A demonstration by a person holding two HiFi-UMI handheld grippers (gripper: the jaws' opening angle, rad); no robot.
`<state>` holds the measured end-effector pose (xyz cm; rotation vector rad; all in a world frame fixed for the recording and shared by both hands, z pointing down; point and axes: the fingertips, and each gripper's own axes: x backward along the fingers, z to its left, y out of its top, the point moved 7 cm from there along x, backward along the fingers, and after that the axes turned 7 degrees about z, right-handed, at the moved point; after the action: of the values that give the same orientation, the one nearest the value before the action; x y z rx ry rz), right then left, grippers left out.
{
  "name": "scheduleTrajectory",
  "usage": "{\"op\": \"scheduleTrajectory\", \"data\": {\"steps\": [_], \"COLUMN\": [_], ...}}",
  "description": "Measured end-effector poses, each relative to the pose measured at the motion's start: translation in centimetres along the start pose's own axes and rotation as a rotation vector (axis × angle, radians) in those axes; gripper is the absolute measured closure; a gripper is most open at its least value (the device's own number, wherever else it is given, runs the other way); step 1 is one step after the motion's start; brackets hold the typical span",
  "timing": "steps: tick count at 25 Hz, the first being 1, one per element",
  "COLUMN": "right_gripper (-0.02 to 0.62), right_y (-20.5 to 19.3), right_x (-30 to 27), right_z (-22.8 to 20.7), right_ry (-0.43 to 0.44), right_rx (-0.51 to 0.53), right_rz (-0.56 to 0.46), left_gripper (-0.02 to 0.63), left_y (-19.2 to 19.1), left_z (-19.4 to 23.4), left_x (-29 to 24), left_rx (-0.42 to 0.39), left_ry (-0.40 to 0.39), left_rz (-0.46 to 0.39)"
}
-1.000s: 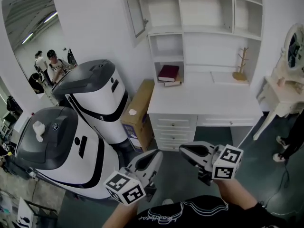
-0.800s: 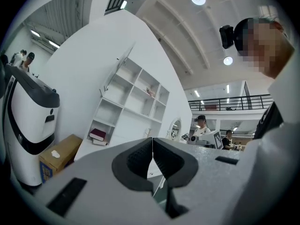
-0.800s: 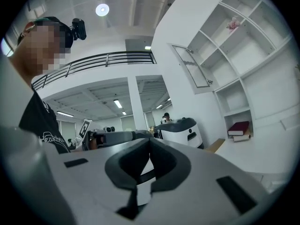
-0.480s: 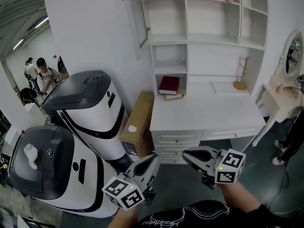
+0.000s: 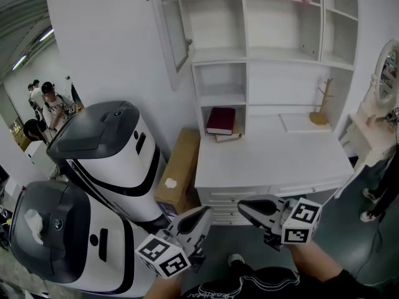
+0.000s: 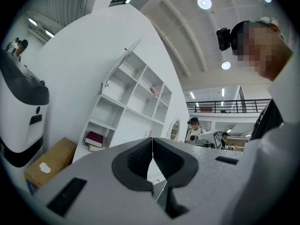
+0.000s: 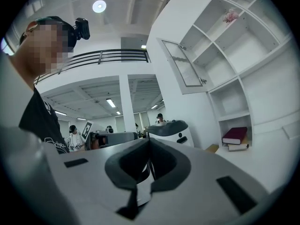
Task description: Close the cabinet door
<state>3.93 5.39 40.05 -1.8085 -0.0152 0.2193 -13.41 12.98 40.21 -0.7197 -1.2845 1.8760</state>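
Two tools were carried low and close to the person's body, the left tool (image 5: 201,215) and the right tool (image 5: 246,206) side by side, each with its jaws pressed flat together and nothing between them. That shut, empty state looked deliberate. A hinged door needs a push rather than a grip, and closed jaws make one blunt nose to push with.

The cabinet door (image 5: 169,23), a glass-paned leaf, stood swung out from the left edge of the white shelf unit (image 5: 268,42). It was high above the desk (image 5: 274,161) and clearly still open. Its compartment behind it was bare, so nothing seemed likely to block the swing. A dark red book (image 5: 221,120) lay in the lower cubby, well below the door and out of its path. A cardboard box (image 5: 177,170) leaned between the desk and two large white-and-grey machines (image 5: 106,148), which crowded the floor on the left. That probably explains why the person faced the desk front rather than the door's own side.

Both tools pointed roughly level towards the desk drawers, their tips angled slightly towards each other, with the marker cubes nearest the person. They were well apart from the door and far beneath it. By my reading the task had not been started, and either arm would have to rise a good way to meet the door's outer face.
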Motion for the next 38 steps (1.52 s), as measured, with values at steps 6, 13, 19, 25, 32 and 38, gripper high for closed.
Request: {"op": "scheduleTrajectory", "data": {"steps": [6,13,19,25,32,38], "right_gripper": [0.589,0.589,0.589,0.589,0.589,0.589], "right_y": [4.0,7.7,9.7,10.6,14.0,16.9], "right_x": [-3.0,-5.6,-7.3,-9.2,-10.6,-10.6], "right_z": [-7.4,-14.5,-17.6,-18.4,-19.2,-20.3], "right_ry": [0.054,0.097,0.128,0.153,0.112,0.041], "right_rx": [0.019,0.080,0.100,0.096,0.116,0.133], "right_rz": [-0.041,-0.042,-0.053,-0.054,-0.104,-0.144], "left_gripper": [0.600,0.600,0.598,0.592,0.544,0.507], "left_y": [3.8,7.2,10.5,14.8,23.3,31.3], "left_z": [4.5,8.7,10.3,12.0,15.9,18.4], "left_x": [-5.0,-11.1,-12.6,-11.9,-9.7,-9.3], "left_rx": [-0.020,-0.054,-0.089,-0.116,-0.197,-0.284], "left_ry": [0.002,0.026,0.000,-0.071,-0.136,-0.264], "left_rz": [-0.043,-0.069,-0.131,-0.191,-0.319,-0.386]}}
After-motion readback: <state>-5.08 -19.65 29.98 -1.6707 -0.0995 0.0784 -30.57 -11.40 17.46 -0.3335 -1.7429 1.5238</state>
